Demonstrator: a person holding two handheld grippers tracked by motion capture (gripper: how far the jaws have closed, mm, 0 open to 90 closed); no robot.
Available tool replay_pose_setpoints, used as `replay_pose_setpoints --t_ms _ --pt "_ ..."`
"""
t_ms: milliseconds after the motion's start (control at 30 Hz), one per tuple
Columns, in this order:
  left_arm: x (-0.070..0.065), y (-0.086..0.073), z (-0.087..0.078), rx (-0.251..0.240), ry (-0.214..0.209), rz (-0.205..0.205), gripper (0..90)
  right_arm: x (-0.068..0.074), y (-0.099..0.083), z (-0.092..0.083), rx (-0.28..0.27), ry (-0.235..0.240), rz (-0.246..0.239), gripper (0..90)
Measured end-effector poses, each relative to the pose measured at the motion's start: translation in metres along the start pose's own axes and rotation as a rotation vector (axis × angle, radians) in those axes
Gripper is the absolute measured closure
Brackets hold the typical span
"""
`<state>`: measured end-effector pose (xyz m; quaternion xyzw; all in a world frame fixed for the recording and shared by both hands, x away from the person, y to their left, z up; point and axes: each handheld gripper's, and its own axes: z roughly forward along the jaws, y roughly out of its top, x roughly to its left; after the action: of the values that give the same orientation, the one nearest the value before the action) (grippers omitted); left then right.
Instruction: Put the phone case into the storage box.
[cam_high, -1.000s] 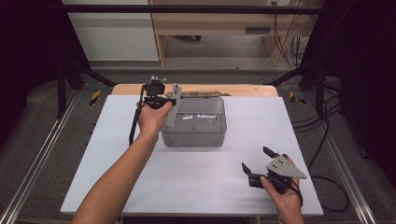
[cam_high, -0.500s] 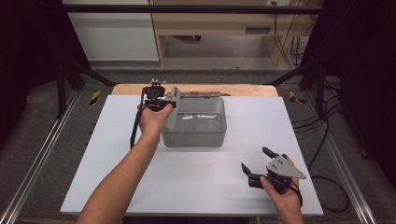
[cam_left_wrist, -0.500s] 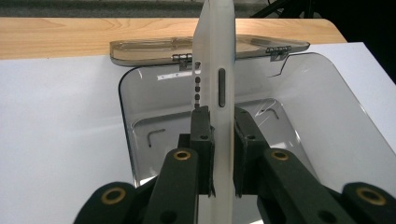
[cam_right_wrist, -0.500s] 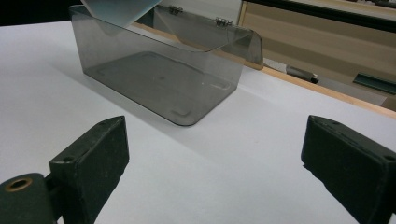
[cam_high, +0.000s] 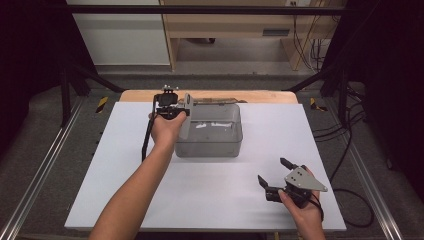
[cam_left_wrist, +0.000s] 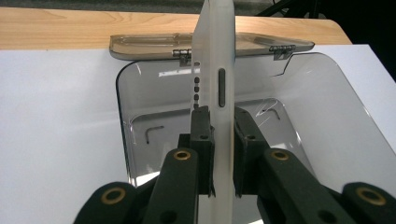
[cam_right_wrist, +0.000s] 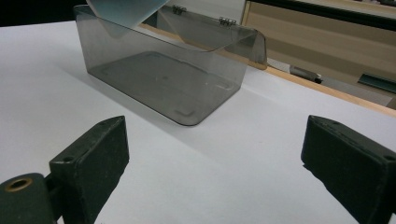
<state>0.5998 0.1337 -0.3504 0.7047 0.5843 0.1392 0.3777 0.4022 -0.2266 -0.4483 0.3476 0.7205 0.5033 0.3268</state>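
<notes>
The left gripper (cam_left_wrist: 219, 154), clamped on a white phone case (cam_left_wrist: 214, 65) held on edge, poises it over the open clear box's (cam_high: 212, 145) left end, ready to drop in; the right gripper (cam_high: 274, 175) rests wide open and empty at near right.

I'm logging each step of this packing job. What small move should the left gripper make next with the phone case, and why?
Probably lower it. The left gripper is shut on the translucent phone case, holding it edge-up over the left end of the clear box, whose hinged lid lies open behind. The case seems not yet down on the floor, so easing it down before opening looks sensible.
</notes>
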Motion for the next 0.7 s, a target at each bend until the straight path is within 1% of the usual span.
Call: replay_pose_setpoints --t_ms 100,233,533,700 --pt "0.000 -0.004 0.003 0.007 -0.003 -0.012 80.6 0.001 0.000 0.000 0.001 0.000 -0.004 7.9" --pt "0.001 -0.008 0.007 0.019 -0.005 -0.017 80.6 0.001 0.000 0.002 0.002 0.003 -0.011 7.9" --pt "0.003 -0.016 0.015 0.033 -0.005 -0.035 80.6 0.000 -0.001 0.002 0.009 0.004 -0.009 7.9" --pt "0.004 -0.019 0.017 0.042 -0.004 -0.038 80.6 0.001 0.000 0.002 0.009 0.005 -0.013 8.0"
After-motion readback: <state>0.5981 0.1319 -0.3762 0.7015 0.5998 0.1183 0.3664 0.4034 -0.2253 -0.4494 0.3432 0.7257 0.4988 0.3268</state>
